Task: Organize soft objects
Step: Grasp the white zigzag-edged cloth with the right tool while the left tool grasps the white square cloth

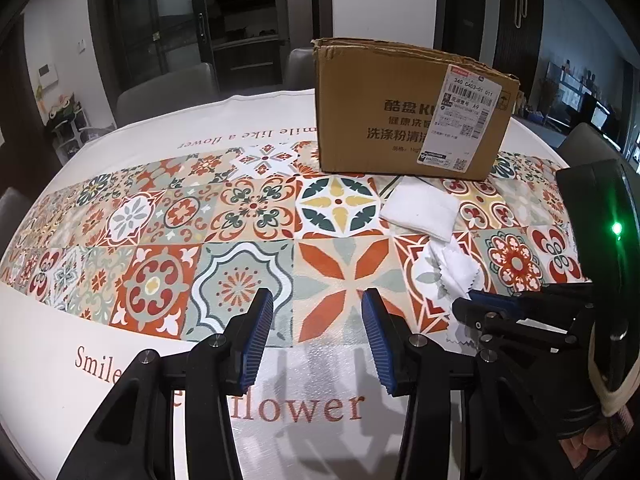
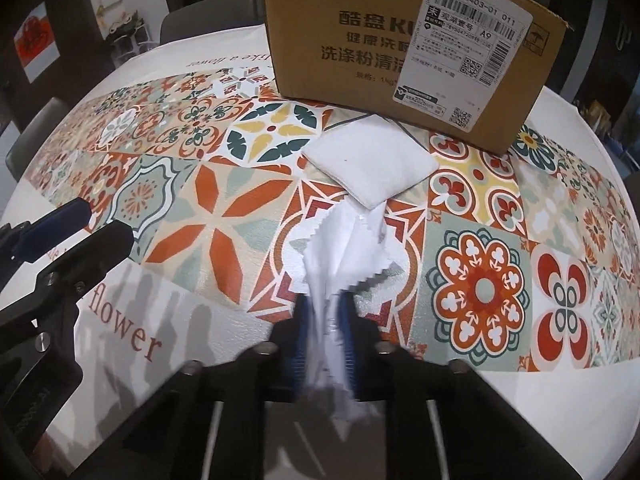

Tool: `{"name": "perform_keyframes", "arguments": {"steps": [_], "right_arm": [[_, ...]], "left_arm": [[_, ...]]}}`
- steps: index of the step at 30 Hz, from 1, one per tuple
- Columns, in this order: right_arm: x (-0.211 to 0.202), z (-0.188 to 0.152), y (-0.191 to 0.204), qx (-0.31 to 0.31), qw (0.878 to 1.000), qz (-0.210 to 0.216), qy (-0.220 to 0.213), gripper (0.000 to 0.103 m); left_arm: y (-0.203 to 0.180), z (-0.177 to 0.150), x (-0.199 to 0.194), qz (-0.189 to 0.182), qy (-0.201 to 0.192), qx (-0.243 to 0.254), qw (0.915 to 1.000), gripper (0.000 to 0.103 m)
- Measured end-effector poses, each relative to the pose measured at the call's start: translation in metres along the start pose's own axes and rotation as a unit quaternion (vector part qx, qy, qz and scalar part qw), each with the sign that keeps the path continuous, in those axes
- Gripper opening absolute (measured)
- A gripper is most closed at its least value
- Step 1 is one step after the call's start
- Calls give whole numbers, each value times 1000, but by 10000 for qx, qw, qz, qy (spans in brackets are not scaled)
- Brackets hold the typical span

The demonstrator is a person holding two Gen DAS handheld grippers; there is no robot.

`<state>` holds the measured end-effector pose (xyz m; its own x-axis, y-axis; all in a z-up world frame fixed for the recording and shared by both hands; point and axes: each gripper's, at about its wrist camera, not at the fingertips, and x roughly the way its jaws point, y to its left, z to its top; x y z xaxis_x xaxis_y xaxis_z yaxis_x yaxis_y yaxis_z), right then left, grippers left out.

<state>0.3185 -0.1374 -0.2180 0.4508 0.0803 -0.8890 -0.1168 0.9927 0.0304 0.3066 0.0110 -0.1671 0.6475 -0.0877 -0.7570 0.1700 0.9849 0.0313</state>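
Table: a round table under a white tablecloth [image 1: 60,360] printed with a band of orange, green and yellow patterned tiles and the words "Smile like a flower". The left wrist view takes in most of its far rim and the grey chairs behind it; the right wrist view shows the right-hand tiles close up.

Box: a brown cardboard carton [image 1: 400,120] with a white shipping label stands on the far side of the tiles. Only the left wrist view shows its torn, open top edge; in the right wrist view the top is cut off by the frame.

Folded cloth: a white, thick, square folded cloth [image 2: 370,164] lies flat on the tiles just in front of the carton. The right wrist view shows its near corner touching the thin cloth.

Thin cloth: a white, thin cloth with zigzag-cut edges [image 2: 344,248] is bunched and lifted at its near end; its far end reaches the folded cloth.

Right gripper: the right gripper [image 2: 325,312], black with blue ribbed pads, is pinched tight on the thin cloth, which spills out behind the pads. The left wrist view shows it only side-on, at the cloth's near edge [image 1: 456,272].

Left gripper: the left gripper [image 1: 318,312] hovers over the tiles with its blue pads spread wide, nothing between them.
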Motion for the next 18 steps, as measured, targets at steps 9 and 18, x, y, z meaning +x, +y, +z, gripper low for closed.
{"name": "perform_keyframes", "arguments": {"steps": [9,18], "right_arm": [[-26,4,-19,288,9988,282,-272,8],[-62,11,-46,641,9953,232,-695,8]], "left_arm": [[-17,13,-1,-188,-126,66,9997,45],[-41,27,4,-425,-206,192,9987,46]]}}
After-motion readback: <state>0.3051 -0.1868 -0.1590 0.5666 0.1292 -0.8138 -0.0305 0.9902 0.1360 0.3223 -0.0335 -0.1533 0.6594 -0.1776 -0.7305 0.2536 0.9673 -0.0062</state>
